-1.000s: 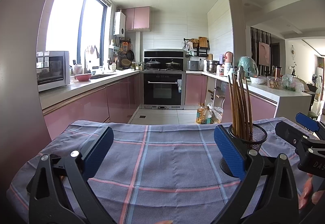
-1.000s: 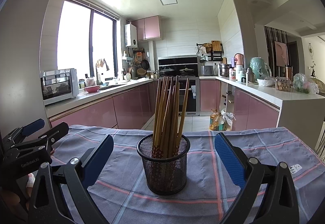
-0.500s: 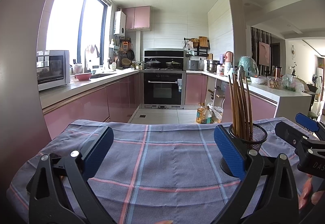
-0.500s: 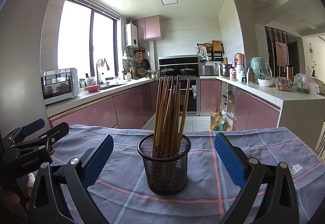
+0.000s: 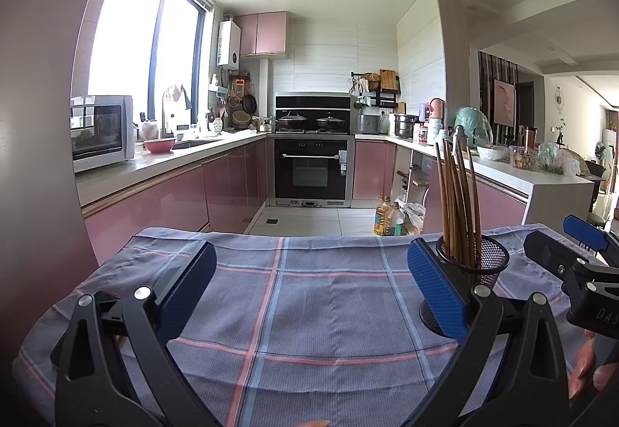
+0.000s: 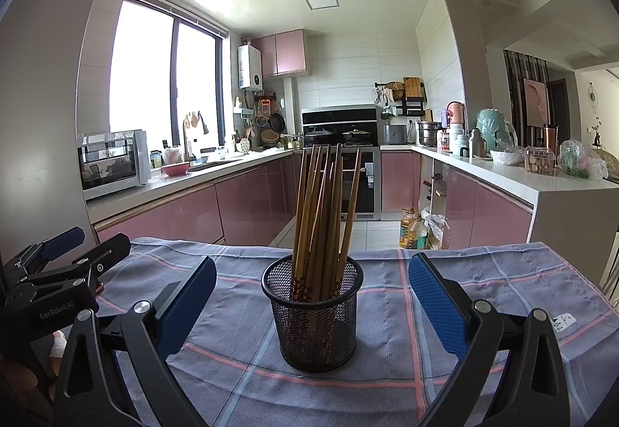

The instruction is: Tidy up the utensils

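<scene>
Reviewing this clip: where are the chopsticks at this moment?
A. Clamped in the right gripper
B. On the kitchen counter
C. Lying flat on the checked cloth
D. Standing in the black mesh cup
D: in the right wrist view the chopsticks stand bundled in the black mesh cup on the checked cloth, between the open right gripper fingers, which hold nothing.

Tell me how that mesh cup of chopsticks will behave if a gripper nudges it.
The mesh cup looks light and probably slides on the cloth. Tall chopsticks stand well above its rim, so a high push may tip it.
</scene>
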Demonstrator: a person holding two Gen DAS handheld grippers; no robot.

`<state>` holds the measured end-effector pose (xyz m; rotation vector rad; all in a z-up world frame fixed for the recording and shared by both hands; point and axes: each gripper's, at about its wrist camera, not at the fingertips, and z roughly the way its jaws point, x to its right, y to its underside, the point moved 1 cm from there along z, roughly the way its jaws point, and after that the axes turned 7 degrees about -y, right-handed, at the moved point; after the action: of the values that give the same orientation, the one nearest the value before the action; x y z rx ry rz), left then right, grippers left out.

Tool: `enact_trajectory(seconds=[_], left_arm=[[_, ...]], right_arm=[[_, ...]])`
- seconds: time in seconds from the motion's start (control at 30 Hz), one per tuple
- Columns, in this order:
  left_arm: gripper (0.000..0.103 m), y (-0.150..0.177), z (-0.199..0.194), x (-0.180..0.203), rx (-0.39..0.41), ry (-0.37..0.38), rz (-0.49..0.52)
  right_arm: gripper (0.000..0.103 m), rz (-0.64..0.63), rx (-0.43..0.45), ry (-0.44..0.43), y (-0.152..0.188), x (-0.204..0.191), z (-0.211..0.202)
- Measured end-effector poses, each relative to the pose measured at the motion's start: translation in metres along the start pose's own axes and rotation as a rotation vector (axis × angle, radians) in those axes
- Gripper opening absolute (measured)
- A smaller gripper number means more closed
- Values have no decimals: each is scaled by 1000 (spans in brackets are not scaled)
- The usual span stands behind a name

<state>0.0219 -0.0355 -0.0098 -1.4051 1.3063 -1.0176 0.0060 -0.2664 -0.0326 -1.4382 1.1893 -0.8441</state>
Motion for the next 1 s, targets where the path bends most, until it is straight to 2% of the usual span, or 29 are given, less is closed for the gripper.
enact_trajectory(seconds=[1.0], left_arm=[[97,2,0,1,-7,3,4]], right_arm=[[96,1,-3,0,0,1,1]])
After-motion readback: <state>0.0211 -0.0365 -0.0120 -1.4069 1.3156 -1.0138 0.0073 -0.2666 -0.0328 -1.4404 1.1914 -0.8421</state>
